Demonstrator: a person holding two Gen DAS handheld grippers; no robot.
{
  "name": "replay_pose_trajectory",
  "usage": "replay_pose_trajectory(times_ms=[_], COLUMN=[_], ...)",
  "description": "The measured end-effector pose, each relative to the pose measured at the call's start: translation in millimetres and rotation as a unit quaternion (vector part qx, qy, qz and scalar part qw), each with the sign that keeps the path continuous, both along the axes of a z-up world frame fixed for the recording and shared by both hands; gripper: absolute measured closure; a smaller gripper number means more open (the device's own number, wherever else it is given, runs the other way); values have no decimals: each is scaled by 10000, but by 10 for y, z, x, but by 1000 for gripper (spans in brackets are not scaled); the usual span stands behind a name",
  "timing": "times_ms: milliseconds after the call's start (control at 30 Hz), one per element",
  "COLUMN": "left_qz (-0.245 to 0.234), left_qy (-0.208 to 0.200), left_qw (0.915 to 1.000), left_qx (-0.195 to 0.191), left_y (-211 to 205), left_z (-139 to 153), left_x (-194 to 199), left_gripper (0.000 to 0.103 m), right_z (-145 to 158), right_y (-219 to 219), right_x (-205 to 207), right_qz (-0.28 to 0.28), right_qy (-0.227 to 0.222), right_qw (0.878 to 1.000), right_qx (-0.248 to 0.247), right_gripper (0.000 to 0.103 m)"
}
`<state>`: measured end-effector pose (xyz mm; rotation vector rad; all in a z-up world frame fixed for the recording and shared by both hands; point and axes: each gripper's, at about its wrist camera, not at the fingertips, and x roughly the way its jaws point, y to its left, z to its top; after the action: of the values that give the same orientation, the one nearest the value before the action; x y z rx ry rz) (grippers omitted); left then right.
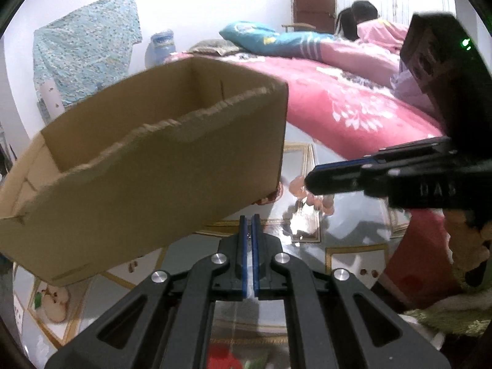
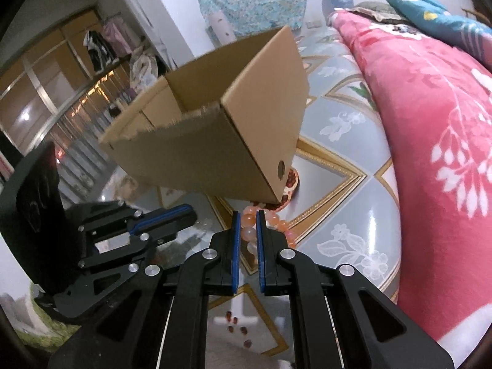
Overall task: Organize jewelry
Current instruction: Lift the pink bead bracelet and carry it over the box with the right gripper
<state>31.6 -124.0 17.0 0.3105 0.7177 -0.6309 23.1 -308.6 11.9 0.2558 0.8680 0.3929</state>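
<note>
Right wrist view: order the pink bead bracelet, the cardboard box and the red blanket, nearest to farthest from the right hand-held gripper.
1. Pink bead bracelet, clamped in the right hand-held gripper.
2. Cardboard box, just ahead, tilted.
3. Red blanket, off to the right.

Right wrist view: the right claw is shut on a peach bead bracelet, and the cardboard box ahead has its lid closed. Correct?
Not quite. The cardboard box is open at the top, its bare inside walls visible in the right wrist view. The rest holds: the right claw is shut on the peach bead bracelet.
</note>
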Motion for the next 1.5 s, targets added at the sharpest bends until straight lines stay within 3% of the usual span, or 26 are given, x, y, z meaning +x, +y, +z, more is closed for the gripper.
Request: replay_pose_trajectory(times_ms=[367,533,633,800,967,1100,1233,1300,1367,1500], left_qz=[99,115,171,246,348,366,366,356,337,243], left_qy=[-358,-470,-443,147,627,906,1099,1283,1385,1555], left_qw=[9969,9943,9942,9945,9930,9908,9896,9874,9863,9843], left_qx=[-699,-953,-962,-1007,-941,-935,-856,-855,-831,-801], left_y=[568,760,790,812,788,774,713,686,657,590], left_z=[886,1296,1386,1288,1056,918,800,734,690,631], left_x=[-213,-44,135,620,1009,1236,1396,1480,1523,1595], left_gripper=[101,101,101,101,101,101,101,101,101,101], right_z=[557,978,1170,1299,1152,1040,870,814,826,958], right_y=[-401,-391,-293,-30,272,469,690,725,674,370], right_x=[-137,2,206,724,1264,1546,1690,1708,1678,1589], right_qz=[-601,-522,-308,267,644,832,1073,1161,1144,795], right_qy=[-548,-1083,-1315,-1213,-760,-564,-315,-253,-318,-491], right_qw=[9915,9871,9854,9868,9934,9949,9873,9828,9830,9916], right_qx=[1013,1057,1040,1044,564,-83,-1129,-1412,-1400,-894], right_gripper=[95,95,95,95,95,95,95,84,74,73])
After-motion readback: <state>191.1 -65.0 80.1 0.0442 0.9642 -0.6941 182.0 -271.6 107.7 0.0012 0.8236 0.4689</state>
